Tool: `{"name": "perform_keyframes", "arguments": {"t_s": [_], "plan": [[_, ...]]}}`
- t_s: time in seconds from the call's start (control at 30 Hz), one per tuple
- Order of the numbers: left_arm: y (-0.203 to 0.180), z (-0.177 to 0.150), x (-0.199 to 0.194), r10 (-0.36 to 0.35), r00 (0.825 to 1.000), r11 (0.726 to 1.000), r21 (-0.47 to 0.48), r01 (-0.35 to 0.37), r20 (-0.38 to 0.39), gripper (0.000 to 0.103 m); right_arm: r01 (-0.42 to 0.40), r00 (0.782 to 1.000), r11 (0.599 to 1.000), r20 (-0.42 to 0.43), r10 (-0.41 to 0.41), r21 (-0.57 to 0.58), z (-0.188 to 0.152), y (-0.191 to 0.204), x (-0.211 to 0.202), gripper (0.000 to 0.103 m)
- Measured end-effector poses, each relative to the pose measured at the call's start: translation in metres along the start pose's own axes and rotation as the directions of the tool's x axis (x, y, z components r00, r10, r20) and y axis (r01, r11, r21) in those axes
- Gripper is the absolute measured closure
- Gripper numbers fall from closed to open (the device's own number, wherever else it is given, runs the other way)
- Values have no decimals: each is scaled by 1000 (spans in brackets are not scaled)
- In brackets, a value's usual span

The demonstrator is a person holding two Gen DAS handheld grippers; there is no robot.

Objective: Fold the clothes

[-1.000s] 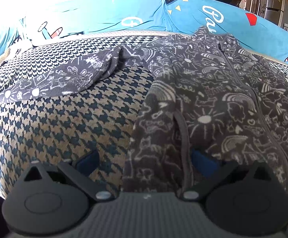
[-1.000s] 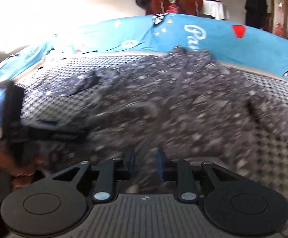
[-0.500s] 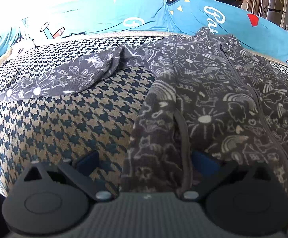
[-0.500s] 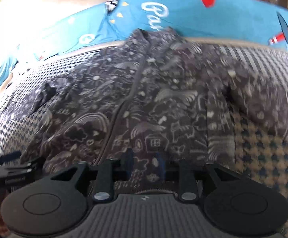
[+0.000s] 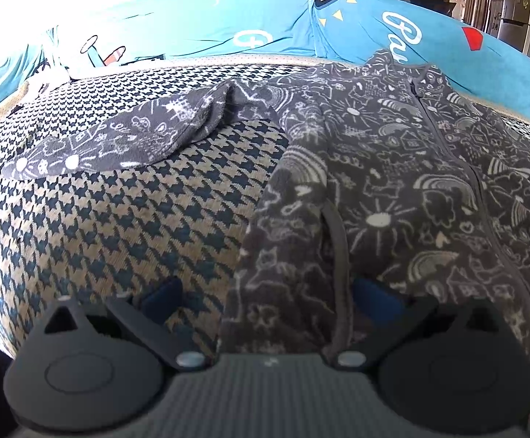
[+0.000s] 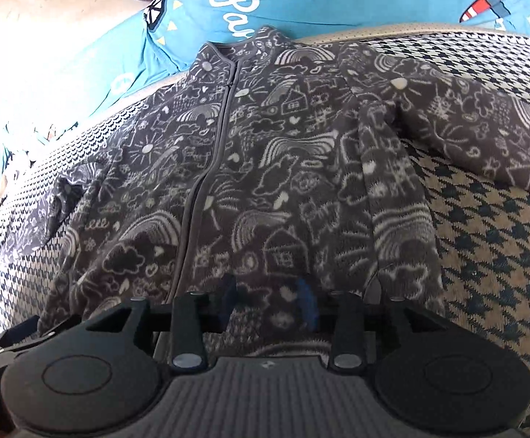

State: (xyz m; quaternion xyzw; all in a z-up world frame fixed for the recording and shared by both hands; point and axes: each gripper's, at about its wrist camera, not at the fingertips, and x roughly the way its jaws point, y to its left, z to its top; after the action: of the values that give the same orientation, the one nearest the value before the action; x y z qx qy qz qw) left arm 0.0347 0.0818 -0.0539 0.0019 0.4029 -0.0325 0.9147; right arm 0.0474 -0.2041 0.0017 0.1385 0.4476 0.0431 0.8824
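Two tools at jacket hem, jacket flat, zipper up, on houndstooth sofa seat. Left tool wide open, hem corner between pads, no pinch yet. Right tool opening over hem, fabric between jaws, not pressed. Advice: pinch both hem layers, keep edge straight before lifting toward collar.

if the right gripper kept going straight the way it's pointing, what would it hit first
Most likely the grey doodle-print jacket: the right gripper, fingers opening, points at its bottom hem beside the zipper.
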Motion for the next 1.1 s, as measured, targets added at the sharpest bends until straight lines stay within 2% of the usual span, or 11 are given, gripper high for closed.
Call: {"name": "perform_keyframes", "arguments": {"t_s": [0.23, 0.7, 1.1], "plan": [[-1, 0, -1, 5, 1000, 1000, -6, -5, 1, 0, 13, 1000, 1000, 2, -13, -13, -1, 3, 1, 63], [-3, 0, -2, 12, 1000, 1000, -13, -12, 8, 0, 12, 1000, 999, 3, -12, -38, -2, 9, 5, 49], [-3, 0, -2, 9, 1000, 1000, -12, -9, 8, 0, 12, 1000, 999, 3, -11, -48, -2, 10, 4, 48]]}}
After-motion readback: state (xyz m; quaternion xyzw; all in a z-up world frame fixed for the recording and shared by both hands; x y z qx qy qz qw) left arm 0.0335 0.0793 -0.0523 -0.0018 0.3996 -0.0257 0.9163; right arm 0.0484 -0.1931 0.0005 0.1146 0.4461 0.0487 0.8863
